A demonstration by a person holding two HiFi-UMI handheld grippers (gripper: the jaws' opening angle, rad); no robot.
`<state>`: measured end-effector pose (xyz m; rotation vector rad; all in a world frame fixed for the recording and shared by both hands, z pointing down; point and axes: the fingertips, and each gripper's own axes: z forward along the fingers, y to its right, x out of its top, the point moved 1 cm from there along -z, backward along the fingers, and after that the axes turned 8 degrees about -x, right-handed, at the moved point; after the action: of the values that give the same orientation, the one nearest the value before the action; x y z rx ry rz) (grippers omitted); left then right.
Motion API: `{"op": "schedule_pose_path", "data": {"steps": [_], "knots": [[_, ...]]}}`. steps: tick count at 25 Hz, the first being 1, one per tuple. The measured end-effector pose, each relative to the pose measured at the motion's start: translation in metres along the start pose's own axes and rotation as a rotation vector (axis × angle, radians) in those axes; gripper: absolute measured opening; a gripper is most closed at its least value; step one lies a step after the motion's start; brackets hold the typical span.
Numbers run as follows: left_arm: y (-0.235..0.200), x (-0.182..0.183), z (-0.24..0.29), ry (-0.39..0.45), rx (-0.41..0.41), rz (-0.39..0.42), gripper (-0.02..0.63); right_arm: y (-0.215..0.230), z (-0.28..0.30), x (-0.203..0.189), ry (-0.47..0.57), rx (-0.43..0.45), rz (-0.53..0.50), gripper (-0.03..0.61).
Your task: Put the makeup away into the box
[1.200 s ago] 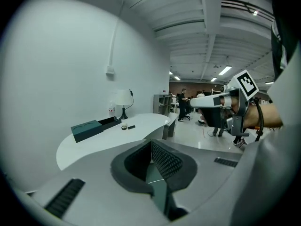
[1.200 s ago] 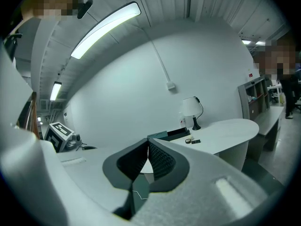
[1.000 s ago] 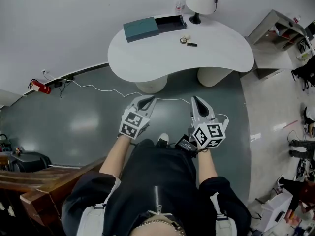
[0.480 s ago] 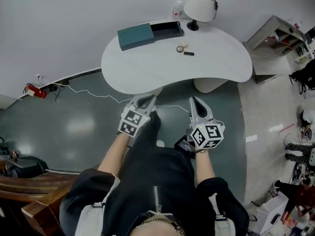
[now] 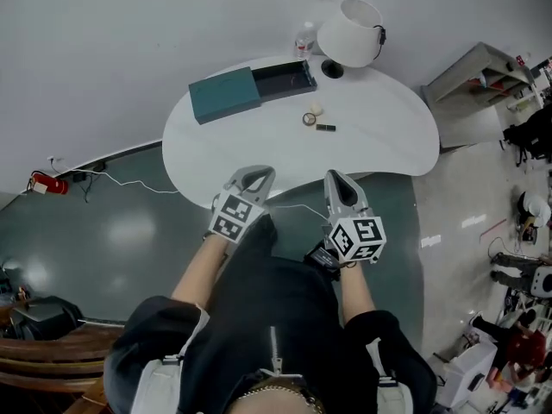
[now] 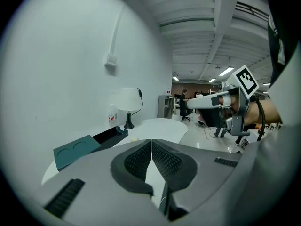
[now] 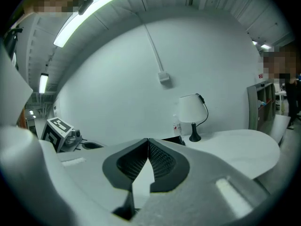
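Near the top centre of the head view, a smooth white kidney-shaped table (image 5: 379, 149) carries a shallow dark rectangular box (image 5: 285, 79), open, with a flat teal lid (image 5: 222, 96) at its left end. The makeup, a small round compact (image 5: 309, 119) and a slim dark tube (image 5: 326, 128), lies on the tabletop just below the box. At frame centre, by the table's near edge, the left gripper (image 5: 258, 173) and right gripper (image 5: 335, 178) each have their ribbed black pads (image 6: 137, 161) pressed together on nothing.
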<state>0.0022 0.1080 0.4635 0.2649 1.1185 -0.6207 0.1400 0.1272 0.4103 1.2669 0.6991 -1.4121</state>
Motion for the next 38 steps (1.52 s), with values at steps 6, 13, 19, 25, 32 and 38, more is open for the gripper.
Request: {"op": "schedule_pose_path", "data": {"steps": [6,13,19,25,32,38], "knots": [[-0.070,0.020,0.029,-0.015,-0.014,-0.008,0.014,0.008,0.071,0.021,-0.018,-0.018,-0.009,0.005],[-0.100,0.028,0.055,-0.039,-0.057,0.015,0.014,0.016,0.107,0.026,-0.036,-0.048,0.003,0.006],[-0.102,0.034,0.071,-0.043,-0.078,0.027,0.014,0.031,0.116,0.023,-0.040,-0.067,0.012,0.006],[-0.114,0.037,0.083,-0.055,-0.059,0.022,0.014,0.044,0.133,0.024,-0.044,-0.057,0.042,0.006],[-0.134,0.036,0.098,-0.059,-0.041,0.018,0.014,0.051,0.154,0.024,-0.043,-0.042,0.027,0.006],[-0.141,0.036,0.109,-0.069,-0.045,0.001,0.014,0.062,0.167,0.027,-0.053,-0.042,0.022,0.006]]}}
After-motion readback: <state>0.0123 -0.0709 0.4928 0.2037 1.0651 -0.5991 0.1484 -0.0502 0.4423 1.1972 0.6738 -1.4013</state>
